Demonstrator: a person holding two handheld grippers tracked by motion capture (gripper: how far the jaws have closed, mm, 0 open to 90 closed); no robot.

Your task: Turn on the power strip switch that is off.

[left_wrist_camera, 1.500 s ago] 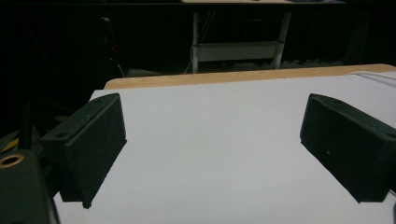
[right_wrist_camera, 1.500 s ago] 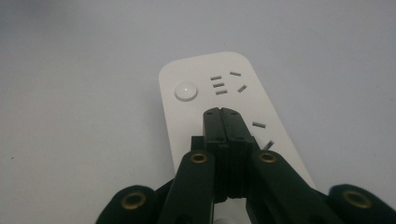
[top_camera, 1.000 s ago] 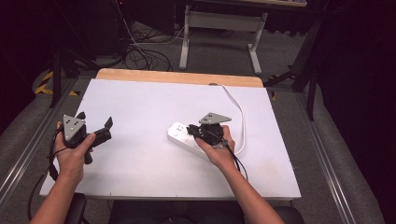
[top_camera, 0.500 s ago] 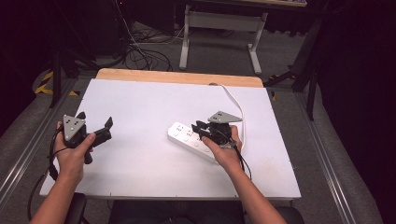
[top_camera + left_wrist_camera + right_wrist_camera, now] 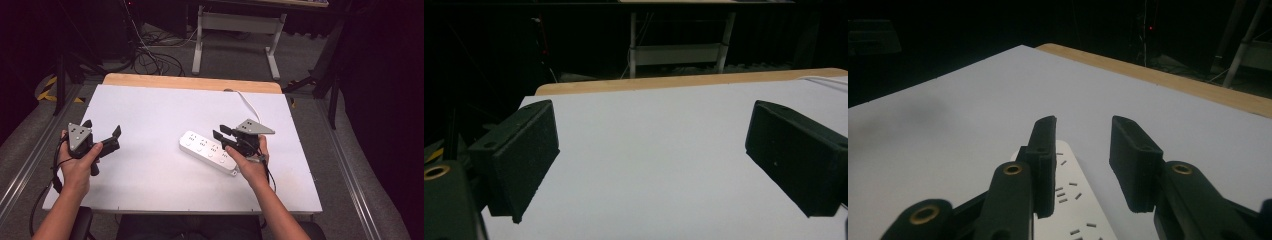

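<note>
A white power strip (image 5: 209, 151) lies flat on the white table (image 5: 150, 105), a little right of centre, its sockets facing up. Its white cord (image 5: 248, 107) runs toward the back edge. My right gripper (image 5: 221, 133) hovers over the strip's right end, its jaws a small gap apart with nothing between them. In the right gripper view the strip (image 5: 1073, 200) lies below and just beyond the right gripper (image 5: 1083, 150). My left gripper (image 5: 102, 128) is held at the table's left side, wide open and empty; in the left gripper view the left gripper (image 5: 651, 165) frames bare table.
A wooden strip (image 5: 190, 82) borders the table's back edge. Behind it on the floor stand a metal desk frame (image 5: 235, 30) and a tangle of dark cables (image 5: 150, 57). Grey rails run along both sides of the table.
My right gripper has drawn back to the right off the power strip, and its jaws now stand apart. The strip and my left gripper have stayed put.
</note>
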